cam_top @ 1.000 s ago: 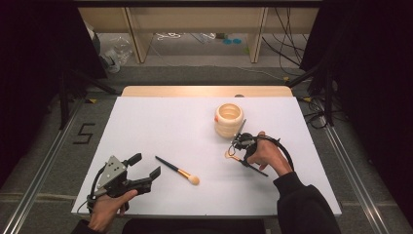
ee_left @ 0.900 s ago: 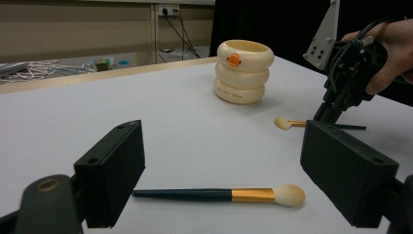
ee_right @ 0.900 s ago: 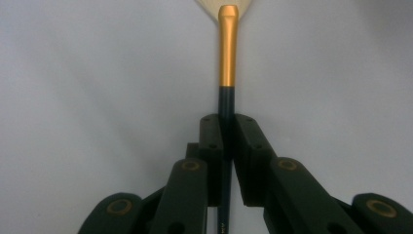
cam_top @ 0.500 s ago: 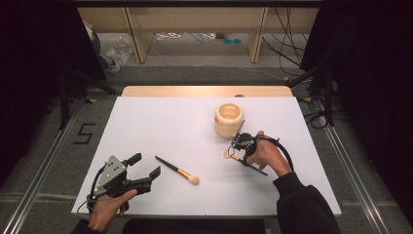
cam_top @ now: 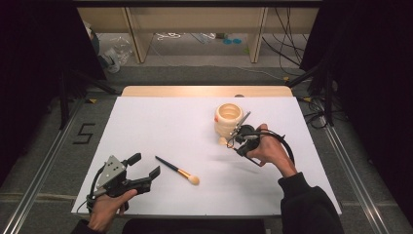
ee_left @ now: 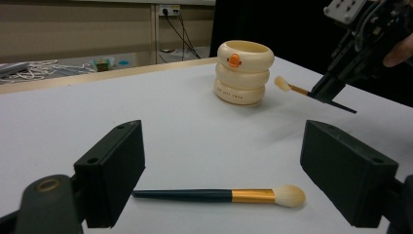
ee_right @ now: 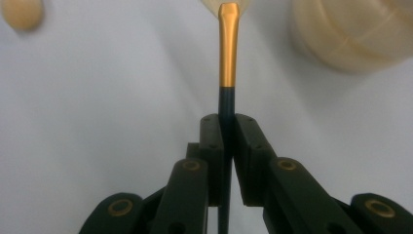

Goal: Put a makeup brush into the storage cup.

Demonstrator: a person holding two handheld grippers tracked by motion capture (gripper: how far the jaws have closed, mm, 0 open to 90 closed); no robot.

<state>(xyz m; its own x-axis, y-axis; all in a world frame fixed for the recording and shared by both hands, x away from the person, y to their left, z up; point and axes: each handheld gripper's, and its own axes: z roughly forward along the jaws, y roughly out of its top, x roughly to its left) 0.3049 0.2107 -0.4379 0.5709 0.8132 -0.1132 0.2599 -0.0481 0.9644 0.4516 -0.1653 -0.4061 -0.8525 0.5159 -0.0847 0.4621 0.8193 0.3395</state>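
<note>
A cream holder (cam_top: 229, 118) of stacked rings with a duck face (ee_left: 243, 72) stands at the back right of the white table (cam_top: 160, 122). My right gripper (cam_top: 237, 140) is shut on the dark handle of a gold-banded makeup brush (ee_right: 228, 53) and holds it off the table, with the pale head (ee_left: 281, 83) just beside the holder (ee_right: 355, 34). A second brush (cam_top: 178, 170) lies flat at the front. My left gripper (cam_top: 146, 170) rests open at the front left, and that brush (ee_left: 219, 196) lies in front of its jaws.
The wooden far edge of the table (cam_top: 204, 91) runs behind the holder. Cables (cam_top: 292, 146) loop around the right hand. A pale rounded thing (ee_right: 20, 12) lies on the table farther from the right gripper. Dark curtains flank both sides.
My right gripper has risen a little with the brush, so the brush head now hangs beside the holder. The left gripper and the lying brush have not moved.
</note>
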